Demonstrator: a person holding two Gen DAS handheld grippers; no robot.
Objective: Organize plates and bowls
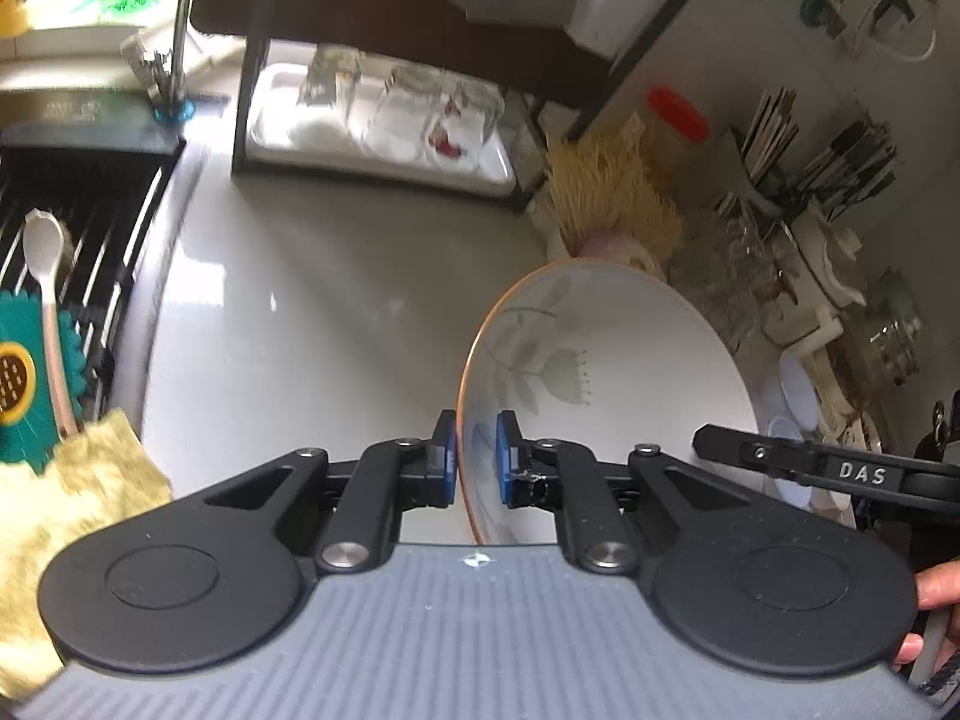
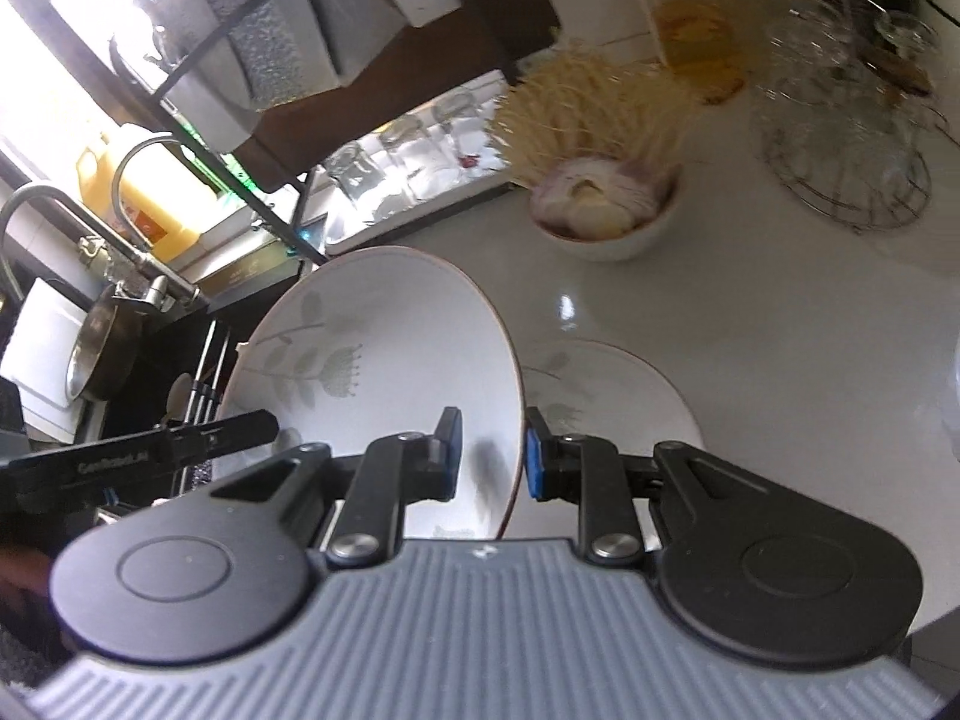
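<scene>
- Both grippers clamp one floral bowl [image 1: 606, 372], lifted above the white counter [image 1: 336, 324]: the left gripper [image 1: 477, 459] pinches its left rim, the right gripper [image 2: 493, 456] its right rim.
- Only the right wrist view shows a matching plate [image 2: 618, 396] lying flat on the counter beside the bowl, and a bowl of onions [image 2: 606, 204] farther off.
- Only the left wrist view shows the spoon [image 1: 45, 276] on the sink rack [image 1: 90, 210], far left.
</scene>
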